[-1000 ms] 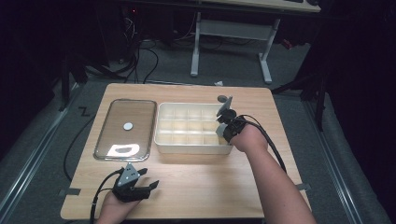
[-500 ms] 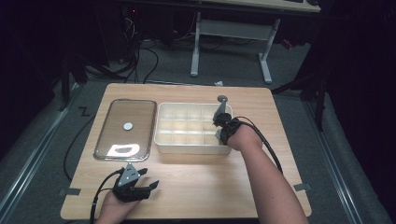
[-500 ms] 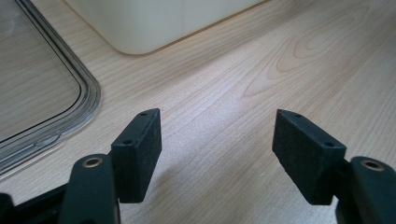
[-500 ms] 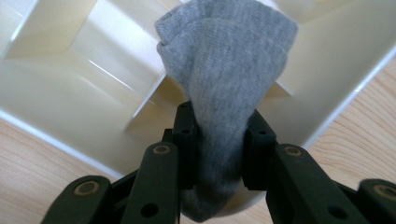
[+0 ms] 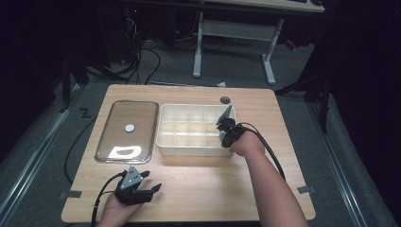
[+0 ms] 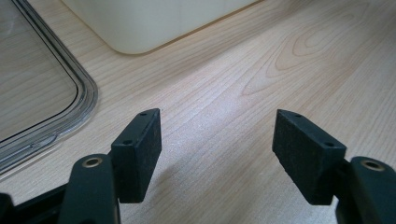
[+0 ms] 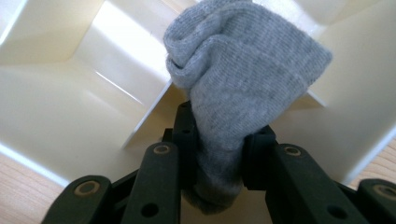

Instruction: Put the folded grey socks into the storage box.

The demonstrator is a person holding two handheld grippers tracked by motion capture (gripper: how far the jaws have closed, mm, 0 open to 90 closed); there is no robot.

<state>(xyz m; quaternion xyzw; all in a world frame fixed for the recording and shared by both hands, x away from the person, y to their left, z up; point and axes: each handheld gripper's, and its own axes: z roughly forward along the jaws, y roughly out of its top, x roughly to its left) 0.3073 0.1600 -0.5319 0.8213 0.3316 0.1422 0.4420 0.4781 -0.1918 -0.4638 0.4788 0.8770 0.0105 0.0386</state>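
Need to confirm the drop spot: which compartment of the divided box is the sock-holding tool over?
A right-end compartment of the cream divided box: the right tool holds the grey sock there, against the right wall. Which row, I cannot tell.

The left gripper [image 5: 150, 183] lies low at the near left of the high view, in the person's left hand [image 5: 124, 201]. Its jaws stand wide apart with nothing between them, and the pads [image 6: 140, 149] point forward, close over the surface. The right forearm [image 5: 272, 189] reaches forward from the bottom edge. The right gripper [image 5: 226, 126] points forward and down from the right hand [image 5: 246, 142], its jaws pressed from both sides on something soft.
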